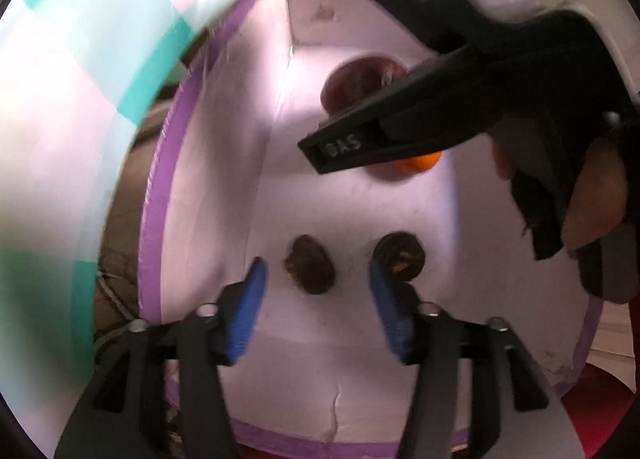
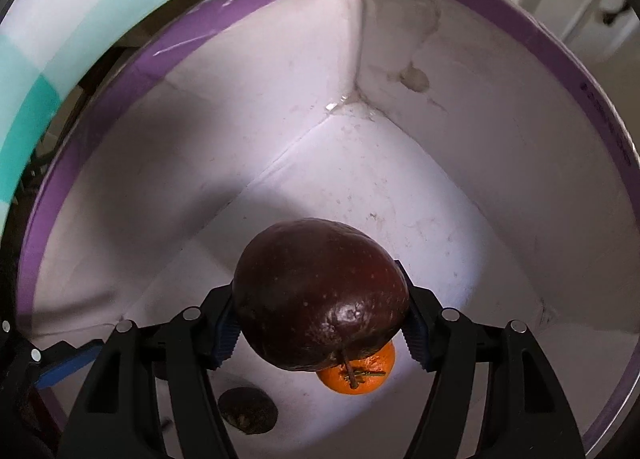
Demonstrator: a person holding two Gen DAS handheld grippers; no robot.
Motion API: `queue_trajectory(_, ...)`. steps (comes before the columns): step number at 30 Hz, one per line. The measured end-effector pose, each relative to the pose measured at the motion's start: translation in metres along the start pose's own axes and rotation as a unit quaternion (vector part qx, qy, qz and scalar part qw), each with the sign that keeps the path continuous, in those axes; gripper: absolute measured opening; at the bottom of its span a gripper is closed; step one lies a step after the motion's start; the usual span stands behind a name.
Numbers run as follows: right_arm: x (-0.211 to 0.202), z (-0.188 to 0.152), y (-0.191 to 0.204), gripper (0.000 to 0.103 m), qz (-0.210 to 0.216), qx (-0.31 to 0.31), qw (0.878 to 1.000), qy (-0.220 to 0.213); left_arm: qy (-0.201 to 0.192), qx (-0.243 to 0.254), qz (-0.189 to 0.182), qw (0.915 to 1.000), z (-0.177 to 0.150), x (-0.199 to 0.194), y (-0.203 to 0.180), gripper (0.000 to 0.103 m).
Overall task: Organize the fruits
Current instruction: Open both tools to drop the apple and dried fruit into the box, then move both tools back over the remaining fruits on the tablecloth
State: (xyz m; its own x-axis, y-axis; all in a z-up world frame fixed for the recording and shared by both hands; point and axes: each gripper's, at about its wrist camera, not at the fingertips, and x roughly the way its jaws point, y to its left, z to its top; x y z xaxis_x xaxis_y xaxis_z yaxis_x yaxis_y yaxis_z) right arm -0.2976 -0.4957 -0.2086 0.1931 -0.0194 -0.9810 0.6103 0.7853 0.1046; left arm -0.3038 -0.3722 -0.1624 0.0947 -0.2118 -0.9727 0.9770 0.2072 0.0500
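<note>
A white box with a purple rim holds the fruit. My right gripper is shut on a dark red apple and holds it inside the box, above an orange on the floor. In the left wrist view the right gripper reaches in from the right, with the apple behind it and the orange under it. My left gripper is open and empty above the box floor, over two dark brown fruits.
A white and teal checked surface lies left of the box. One dark fruit shows low in the right wrist view. A gloved hand holds the right gripper. Something red lies under the box's near corner.
</note>
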Motion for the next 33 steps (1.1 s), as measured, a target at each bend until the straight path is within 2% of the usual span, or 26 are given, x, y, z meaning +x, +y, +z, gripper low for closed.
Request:
queue_trajectory(1, -0.002, 0.0, -0.002, 0.069, 0.007, 0.009, 1.0, 0.001, -0.02, 0.001, 0.0, 0.9998, -0.002, -0.01, 0.002, 0.064)
queue_trajectory(2, -0.01, 0.0, -0.006, 0.076, 0.017, 0.021, 1.0, -0.008, -0.036, 0.002, 0.0, 0.9994, -0.003, -0.018, 0.0, 0.067)
queue_trajectory(3, -0.018, -0.001, -0.008, 0.077, 0.021, 0.027, 0.999, -0.02, -0.056, 0.005, -0.001, 0.9984, -0.004, -0.028, -0.001, 0.07)
queue_trajectory(4, -0.028, -0.002, -0.01, 0.077, 0.024, 0.031, 0.999, -0.033, -0.093, 0.01, -0.003, 0.9956, -0.008, -0.045, 0.0, 0.075)
queue_trajectory(5, -0.043, -0.004, -0.012, 0.077, 0.026, 0.034, 0.998, -0.052, -0.123, 0.013, -0.001, 0.9923, -0.012, -0.06, 0.0, 0.077)
queue_trajectory(7, -0.071, -0.007, -0.014, 0.077, 0.021, 0.04, 0.995, -0.086, -0.203, 0.013, -0.002, 0.979, -0.024, -0.104, 0.004, 0.083)
queue_trajectory(9, -0.11, -0.012, -0.011, 0.077, 0.012, 0.037, 0.989, -0.141, -0.284, -0.004, 0.001, 0.9587, -0.04, -0.15, 0.016, 0.094)
queue_trajectory(10, -0.135, -0.014, -0.005, 0.077, 0.013, 0.031, 0.983, -0.178, -0.312, -0.016, 0.007, 0.9498, -0.049, -0.166, 0.024, 0.101)
queue_trajectory(12, -0.174, -0.019, 0.012, 0.08, 0.025, 0.013, 0.97, -0.24, -0.369, -0.064, 0.028, 0.9266, -0.073, -0.203, 0.054, 0.101)
queue_trajectory(14, -0.207, -0.024, 0.038, 0.084, 0.038, -0.015, 0.954, -0.298, -0.392, -0.114, 0.049, 0.9115, -0.093, -0.224, 0.083, 0.101)
queue_trajectory(15, -0.22, -0.022, 0.054, 0.088, 0.046, -0.032, 0.945, -0.322, -0.397, -0.155, 0.075, 0.9014, -0.107, -0.234, 0.11, 0.101)
queue_trajectory(16, -0.231, -0.023, 0.07, 0.088, 0.055, -0.047, 0.938, -0.34, -0.396, -0.182, 0.092, 0.8952, -0.114, -0.24, 0.129, 0.101)
queue_trajectory(18, -0.248, -0.023, 0.111, 0.088, 0.083, -0.093, 0.926, -0.356, -0.382, -0.261, 0.14, 0.8756, -0.139, -0.251, 0.178, 0.101)
queue_trajectory(19, -0.253, -0.026, 0.126, 0.088, 0.09, -0.106, 0.924, -0.355, -0.363, -0.312, 0.176, 0.8599, -0.153, -0.256, 0.211, 0.101)
queue_trajectory(21, -0.249, -0.015, 0.174, 0.088, 0.108, -0.144, 0.924, -0.337, -0.343, -0.38, 0.213, 0.8324, -0.177, -0.261, 0.258, 0.101)
queue_trajectory(23, -0.241, -0.003, 0.221, 0.088, 0.133, -0.172, 0.923, -0.316, -0.308, -0.468, 0.253, 0.7888, -0.203, -0.259, 0.314, 0.101)
queue_trajectory(24, -0.238, 0.003, 0.243, 0.088, 0.144, -0.184, 0.92, -0.313, -0.298, -0.507, 0.259, 0.7658, -0.22, -0.261, 0.333, 0.101)
queue_trajectory(25, -0.234, 0.008, 0.259, 0.088, 0.149, -0.193, 0.917, -0.314, -0.293, -0.553, 0.261, 0.7348, -0.24, -0.264, 0.358, 0.101)
queue_trajectory(27, -0.225, 0.023, 0.305, 0.088, 0.159, -0.214, 0.91, -0.316, -0.278, -0.621, 0.269, 0.6821, -0.268, -0.264, 0.398, 0.101)
queue_trajectory(28, -0.222, 0.03, 0.323, 0.088, 0.162, -0.222, 0.91, -0.312, -0.277, -0.635, 0.268, 0.6699, -0.275, -0.264, 0.414, 0.101)
queue_trajectory(30, -0.206, 0.058, 0.36, 0.088, 0.168, -0.229, 0.912, -0.294, -0.275, -0.646, 0.273, 0.658, -0.282, -0.262, 0.433, 0.101)
queue_trajectory(31, -0.199, 0.07, 0.374, 0.088, 0.17, -0.232, 0.914, -0.287, -0.275, -0.649, 0.278, 0.653, -0.284, -0.262, 0.447, 0.101)
queue_trajectory(33, -0.184, 0.099, 0.405, 0.088, 0.17, -0.235, 0.917, -0.275, -0.277, -0.647, 0.284, 0.6511, -0.286, -0.26, 0.466, 0.101)
